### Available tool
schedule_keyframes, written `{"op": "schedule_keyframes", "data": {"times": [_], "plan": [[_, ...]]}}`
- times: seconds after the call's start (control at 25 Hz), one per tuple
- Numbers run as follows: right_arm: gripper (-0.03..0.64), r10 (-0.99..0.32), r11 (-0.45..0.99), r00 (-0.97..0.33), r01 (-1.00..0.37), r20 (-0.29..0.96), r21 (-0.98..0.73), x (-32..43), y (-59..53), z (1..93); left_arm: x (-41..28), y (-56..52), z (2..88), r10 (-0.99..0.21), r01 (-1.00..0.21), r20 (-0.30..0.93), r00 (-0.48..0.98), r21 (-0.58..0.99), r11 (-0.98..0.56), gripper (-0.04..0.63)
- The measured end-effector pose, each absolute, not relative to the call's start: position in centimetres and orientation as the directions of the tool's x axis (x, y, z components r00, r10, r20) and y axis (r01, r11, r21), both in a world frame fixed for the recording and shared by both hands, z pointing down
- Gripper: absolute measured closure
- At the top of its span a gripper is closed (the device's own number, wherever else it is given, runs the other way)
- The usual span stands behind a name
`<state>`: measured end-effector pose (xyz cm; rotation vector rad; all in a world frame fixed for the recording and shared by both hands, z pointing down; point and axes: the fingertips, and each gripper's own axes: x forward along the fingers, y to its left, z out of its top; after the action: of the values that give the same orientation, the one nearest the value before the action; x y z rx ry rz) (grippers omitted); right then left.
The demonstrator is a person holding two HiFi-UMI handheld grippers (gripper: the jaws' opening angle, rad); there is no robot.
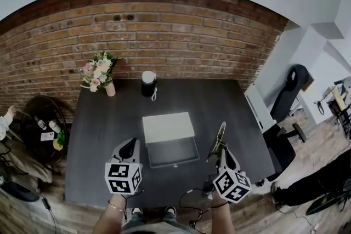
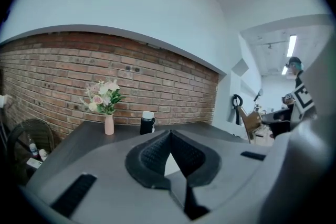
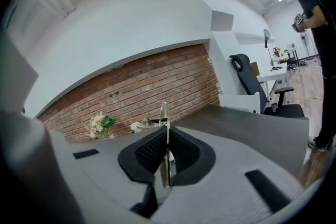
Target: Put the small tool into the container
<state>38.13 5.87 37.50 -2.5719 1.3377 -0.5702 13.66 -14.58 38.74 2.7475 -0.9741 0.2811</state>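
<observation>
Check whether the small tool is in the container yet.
Out. The small tool is clamped in the right gripper, which the head view shows to the right of the open container.

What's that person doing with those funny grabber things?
A person holds a gripper in each hand over a dark table. The right gripper is clamped on a thin metal tool, beside the open white container. The left gripper is shut and empty. The tool isn't in yet.

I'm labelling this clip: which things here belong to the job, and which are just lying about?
Job: tool, gripped in right claw; white box.
Lying about: flowers, black jar, chair, basket.
</observation>
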Motion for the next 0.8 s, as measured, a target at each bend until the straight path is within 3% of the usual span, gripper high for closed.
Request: {"op": "schedule_keyframes", "data": {"times": [0.28, 0.8], "plan": [[0.606, -0.851, -0.524, 0.461, -0.787, 0.253, -0.327, 37.9, 3.1, 37.8, 9.9, -16.0, 38.9, -0.684, -0.722, 0.245, 0.687, 0.126, -0.681, 0.6], [0.606, -0.883, -0.444, 0.377, -0.863, 0.28, -0.239, 34.6, 1.4, 38.2, 7.0, -16.3, 40.5, -0.692, -0.742, 0.282, 0.664, 0.131, -0.658, 0.6]]}}
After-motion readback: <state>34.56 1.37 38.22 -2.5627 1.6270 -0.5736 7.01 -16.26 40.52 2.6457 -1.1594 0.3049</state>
